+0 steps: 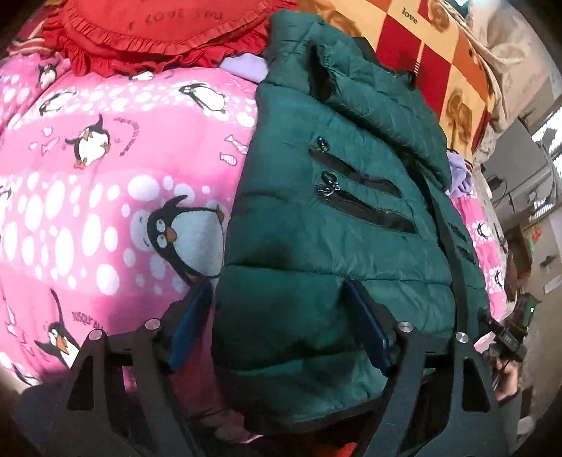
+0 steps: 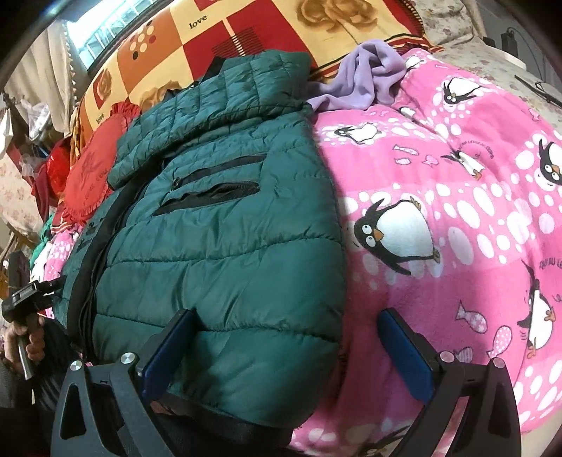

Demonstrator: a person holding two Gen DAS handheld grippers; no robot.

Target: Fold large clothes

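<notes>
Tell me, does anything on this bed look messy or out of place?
Two small things. A lilac garment lies crumpled beside the collar of the green puffer jacket, not laid flat. And the jacket's chest pocket zips gape open, with dark lining showing. The jacket itself lies fairly flat on the pink penguin blanket.

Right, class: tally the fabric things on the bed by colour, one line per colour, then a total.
Green: 1, jacket
Pink: 1, blanket
Red: 1, cushion
Purple: 1, cloth
Red and orange check: 1, quilt
Total: 5
</notes>
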